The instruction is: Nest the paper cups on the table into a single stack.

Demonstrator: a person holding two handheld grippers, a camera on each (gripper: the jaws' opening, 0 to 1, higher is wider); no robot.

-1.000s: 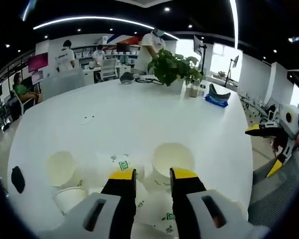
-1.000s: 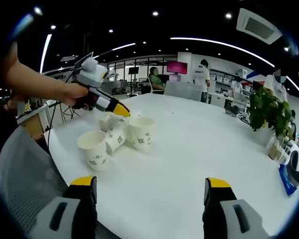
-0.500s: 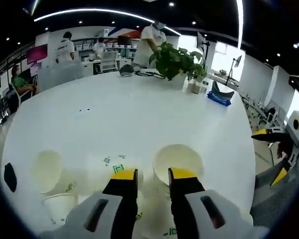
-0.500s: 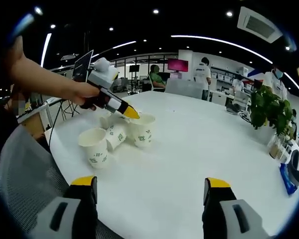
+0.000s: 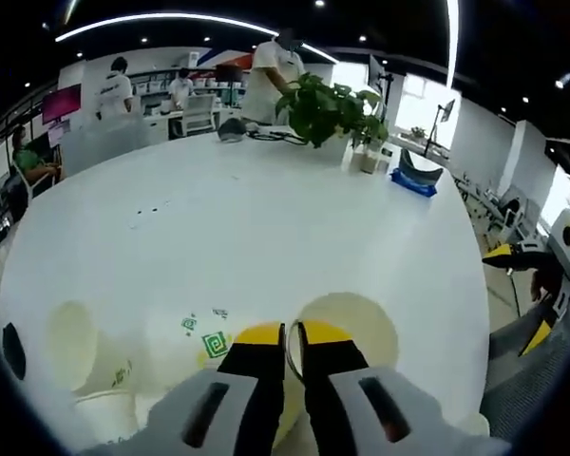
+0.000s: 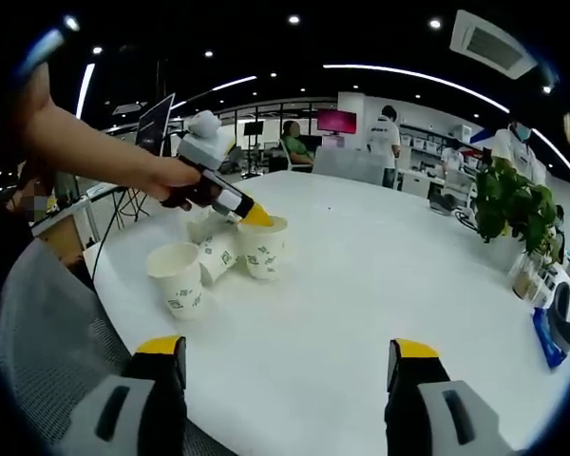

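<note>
Four white paper cups with green printed logos sit clustered near the edge of the round white bench point(image 6: 380, 285). In the right gripper view, one upright cup point(image 6: 177, 279) stands nearest me, a second cup point(image 6: 218, 256) lies tipped on its side just behind it, a third cup point(image 6: 262, 247) stands upright beside that, and a fourth point(image 6: 198, 228) sits behind, partly hidden.

My left gripper point(image 5: 291, 340) has its yellow-tipped fingers point(image 5: 258, 334) clenched on the near rim of the third cup point(image 5: 347, 325); only a thin slit remains between the tips, and the rim passes through it. In the right gripper view the same left gripper point(image 6: 257, 218) comes in from the left, held by my hand point(image 6: 176, 179), with its yellow tip touching the top rim of that cup. In the left gripper view, another cup mouth point(image 5: 71, 332) shows well to the left, and a green logo point(image 5: 215, 344) lies just beside the fingers.

My right gripper point(image 6: 287, 359) hangs released over bare bench surface, fingers point(image 6: 161, 348) spread wide apart, well clear of the cups and grasping nothing. In the left gripper view it appears at the far right edge point(image 5: 518, 285).

A green potted plant point(image 5: 325, 106) stands on the far side of the bench, with a blue object point(image 5: 413, 182) near it.
</note>
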